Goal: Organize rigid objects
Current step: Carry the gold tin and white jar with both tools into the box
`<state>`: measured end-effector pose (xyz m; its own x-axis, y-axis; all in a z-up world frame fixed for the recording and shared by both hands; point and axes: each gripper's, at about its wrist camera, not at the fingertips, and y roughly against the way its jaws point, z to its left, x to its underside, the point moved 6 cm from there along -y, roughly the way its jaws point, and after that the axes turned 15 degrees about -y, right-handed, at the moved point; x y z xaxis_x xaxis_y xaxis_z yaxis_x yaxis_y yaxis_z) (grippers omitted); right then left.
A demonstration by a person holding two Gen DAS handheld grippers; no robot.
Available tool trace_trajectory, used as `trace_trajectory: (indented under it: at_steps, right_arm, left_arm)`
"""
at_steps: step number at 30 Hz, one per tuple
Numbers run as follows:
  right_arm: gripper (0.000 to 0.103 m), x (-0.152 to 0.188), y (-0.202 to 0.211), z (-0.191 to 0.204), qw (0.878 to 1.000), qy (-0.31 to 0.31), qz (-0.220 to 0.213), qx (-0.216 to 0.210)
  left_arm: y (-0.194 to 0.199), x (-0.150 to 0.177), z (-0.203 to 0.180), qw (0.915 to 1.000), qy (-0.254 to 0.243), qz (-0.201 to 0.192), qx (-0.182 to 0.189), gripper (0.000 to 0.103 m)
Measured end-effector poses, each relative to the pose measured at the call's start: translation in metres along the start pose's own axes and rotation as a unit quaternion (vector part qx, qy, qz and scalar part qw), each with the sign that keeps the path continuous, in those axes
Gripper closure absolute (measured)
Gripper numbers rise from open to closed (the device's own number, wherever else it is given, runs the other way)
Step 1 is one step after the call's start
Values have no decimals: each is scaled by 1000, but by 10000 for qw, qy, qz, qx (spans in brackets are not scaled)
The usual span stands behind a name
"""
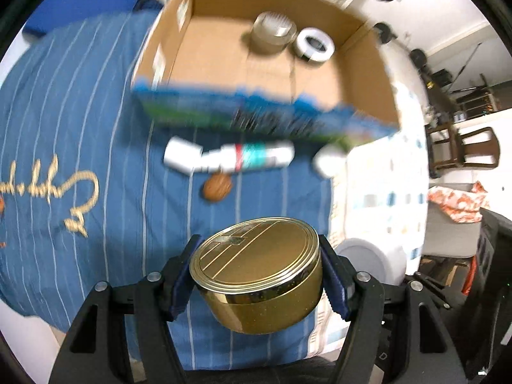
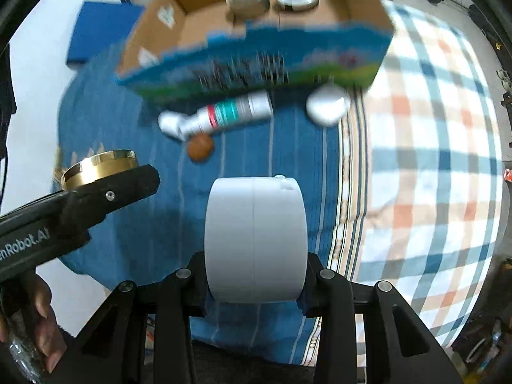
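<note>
My left gripper (image 1: 257,280) is shut on a round gold tin (image 1: 256,272), held above the blue striped cloth (image 1: 80,128). The same gold tin (image 2: 99,168) shows at the left of the right wrist view, clamped in the left gripper (image 2: 105,188). My right gripper (image 2: 254,284) is shut on a white round case (image 2: 254,240), set on edge between its pads. Ahead stands an open cardboard box (image 1: 265,64) with a blue printed front; inside it lie a clear round jar (image 1: 272,32) and a white tape roll (image 1: 315,44).
On the cloth before the box lie a white bottle with a teal and red label (image 2: 220,113), a walnut (image 2: 200,147) and a small white object (image 2: 326,105). A checked blanket (image 2: 432,160) spreads to the right. A person's hand (image 2: 35,323) grips the left tool.
</note>
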<state>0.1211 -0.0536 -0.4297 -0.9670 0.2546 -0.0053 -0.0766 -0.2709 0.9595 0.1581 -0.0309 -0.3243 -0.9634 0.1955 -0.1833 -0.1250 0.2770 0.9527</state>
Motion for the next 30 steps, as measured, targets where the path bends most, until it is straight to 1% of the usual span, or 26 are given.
trace_trajectory:
  at_steps: [2,3,6,9,12,15,17,19,21,23,24,26,30]
  right_arm:
    - [63,-15,19,6,9998,-33,-154,-133]
    - [63,-29,32,12,9995,-21,-252,-194]
    - [63,-63,52,23,9984,-58,-462,-325]
    - [63,-99,63,26,9978,-88,-524,-399]
    - [63,-143,59,30,9978,-85,-565,-329]
    - [63,-182,33,38,9983,-144,-522,-212]
    - [63,-204,19,36,9986,-160,-497,-101]
    - [63,-225,-3,32,9990,-222,-392,-27]
    - [63,-246,-31,29,9994,-293,-208,7]
    - [63,-260,-56,25,9994,-341,-58,41]
    - [63,-266,-68,24,9993,-375,14,51]
    - [63,-275,-87,22,9990,-421,126,65]
    - [62,-287,-120,22,9979,-483,423,-64]
  left_arm:
    - [17,-19,1,9998,-73,-161,-13,37]
    - [24,-29,0,9996,-119,-232,-47,37]
    - [41,-63,1,9988,-237,-407,-127,37]
    - [43,-93,16,9982,-273,-483,-236,37]
    - [36,-122,34,9977,-242,-499,-392,37]
    - [23,-149,52,9977,-145,-448,-486,37]
    - [8,-165,65,9976,-91,-377,-578,37]
    - [-10,-182,80,9978,7,-267,-612,37]
    - [-28,-192,91,9979,104,-173,-609,37]
    - [-48,-202,101,9981,206,-47,-571,37]
    - [-62,-207,108,9977,227,46,-631,37]
    - [-77,-213,114,9970,204,148,-732,37]
    - [-103,-222,127,9949,116,319,-949,37]
